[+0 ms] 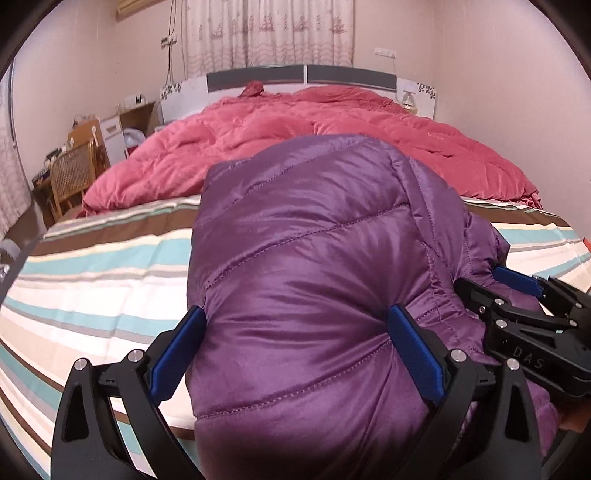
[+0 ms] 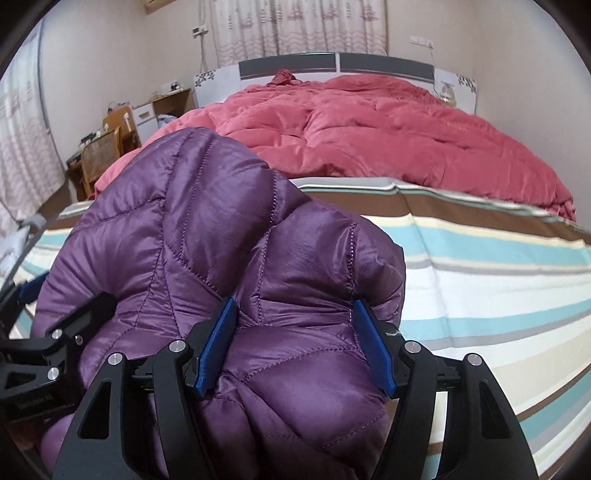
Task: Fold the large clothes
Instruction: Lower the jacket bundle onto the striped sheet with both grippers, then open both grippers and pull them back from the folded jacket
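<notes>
The bed with a striped sheet fills most of both views, and everything else is placed relative to it. On its far half, toward the headboard, lies a big rumpled red duvet. On its near half, at the edge close to the cameras, lies the task's thing, a purple quilted jacket, bunched into a thick puffy bundle.

The left gripper has its jaws very wide apart. The jacket bulges between the 2 blue pads and touches both; I cannot tell if they press it or only rest against it. The right gripper stands about half open, and its blue pads squeeze a fold of the jacket, which puckers between them.

To the left of the bed are a wicker chair and a white cabinet. Behind the headboard hangs a patterned curtain.

In the left wrist view the right gripper's black body shows the letters "DAS". The small writing on the left gripper in the right wrist view is too blurred to read.
</notes>
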A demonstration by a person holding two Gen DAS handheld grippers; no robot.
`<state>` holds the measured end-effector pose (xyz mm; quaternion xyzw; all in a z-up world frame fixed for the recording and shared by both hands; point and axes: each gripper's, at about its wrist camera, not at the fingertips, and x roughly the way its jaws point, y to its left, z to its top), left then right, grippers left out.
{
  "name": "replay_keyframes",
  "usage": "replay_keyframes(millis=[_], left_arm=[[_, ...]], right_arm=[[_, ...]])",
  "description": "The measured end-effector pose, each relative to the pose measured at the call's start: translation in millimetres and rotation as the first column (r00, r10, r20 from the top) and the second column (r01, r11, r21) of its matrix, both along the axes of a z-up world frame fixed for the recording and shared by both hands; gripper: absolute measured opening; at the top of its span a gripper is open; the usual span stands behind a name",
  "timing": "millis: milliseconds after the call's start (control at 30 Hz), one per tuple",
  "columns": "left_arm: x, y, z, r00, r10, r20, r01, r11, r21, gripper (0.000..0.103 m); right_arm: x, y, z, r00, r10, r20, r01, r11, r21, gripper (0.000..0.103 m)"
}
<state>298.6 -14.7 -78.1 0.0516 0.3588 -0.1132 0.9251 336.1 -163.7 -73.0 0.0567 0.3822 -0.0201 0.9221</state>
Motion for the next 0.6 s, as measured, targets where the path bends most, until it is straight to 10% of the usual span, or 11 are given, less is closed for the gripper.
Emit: replay_keyframes(millis=[600], left_arm=[[-72.7,26.0,17.4,0.994,0.110,0.005,-0.109,0.989,-0.100,0.101]], right_arm=[[-58.9,14.7,43.1,0.998,-0.025,0.062,0.027,0.999,-0.035,0.068]])
